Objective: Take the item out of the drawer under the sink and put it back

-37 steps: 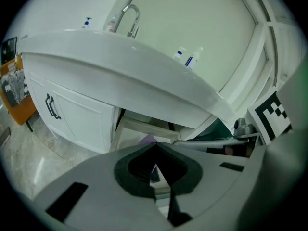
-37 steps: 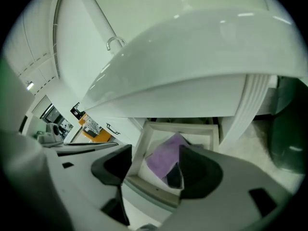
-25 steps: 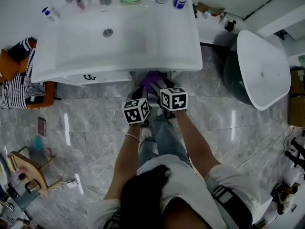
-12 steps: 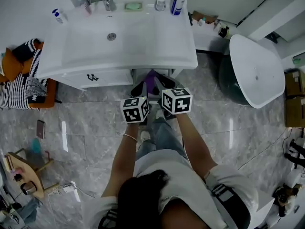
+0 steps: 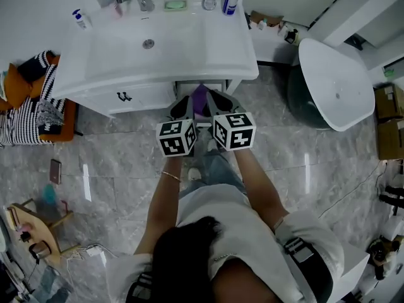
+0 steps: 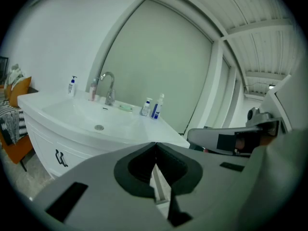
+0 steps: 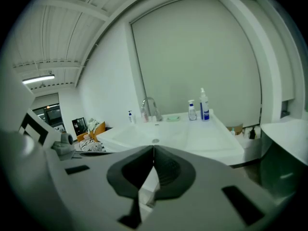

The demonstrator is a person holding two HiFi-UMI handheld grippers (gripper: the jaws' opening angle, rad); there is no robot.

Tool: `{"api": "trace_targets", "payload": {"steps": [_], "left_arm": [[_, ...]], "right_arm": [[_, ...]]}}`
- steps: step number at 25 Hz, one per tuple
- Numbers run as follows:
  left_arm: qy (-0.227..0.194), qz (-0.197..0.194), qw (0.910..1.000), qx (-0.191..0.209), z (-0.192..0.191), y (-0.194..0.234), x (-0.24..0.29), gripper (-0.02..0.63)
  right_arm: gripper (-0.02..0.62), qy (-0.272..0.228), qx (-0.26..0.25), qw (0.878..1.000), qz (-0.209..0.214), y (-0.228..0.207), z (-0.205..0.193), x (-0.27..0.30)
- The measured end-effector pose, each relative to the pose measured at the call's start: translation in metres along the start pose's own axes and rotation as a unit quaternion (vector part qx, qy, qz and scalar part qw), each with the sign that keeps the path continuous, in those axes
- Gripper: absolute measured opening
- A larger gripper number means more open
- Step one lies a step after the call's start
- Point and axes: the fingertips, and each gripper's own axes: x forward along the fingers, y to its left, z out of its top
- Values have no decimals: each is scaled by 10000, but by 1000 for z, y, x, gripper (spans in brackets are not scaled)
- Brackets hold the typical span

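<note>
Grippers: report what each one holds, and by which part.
Nothing. The left gripper and right gripper, its jaws just closed, are both shut with nothing between them.

head view: overhead, steeply down | gripper views: near, facing sink [image 5: 189, 40] | shared: sink

The purple item [image 5: 199, 98] shows only partly, too small to identify.

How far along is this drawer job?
The drawer under the sink looks open, a purple item showing there. Both hand-held grippers, left and right, are shut and empty; the right just closed. Whether the item has been out yet is unclear. Shutting the drawer remains.
</note>
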Motion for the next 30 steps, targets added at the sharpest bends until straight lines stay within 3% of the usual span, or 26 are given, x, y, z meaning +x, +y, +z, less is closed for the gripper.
{"api": "trace_targets", "payload": {"steps": [9,12,30], "left_arm": [[-50,-215,9995,205,-2,-12,-13,3],[-115,-268,9995,113,-2,-13,-15,3],[114,-143,9998,43,-11,-7,4,3]], "right_arm": [[15,-69,-81,9999,-6,14,-3,-12],[15,-31,-93,10000,-20,14,-6,-13],[17,158,26,9998,-126,-3,-14,2]]}}
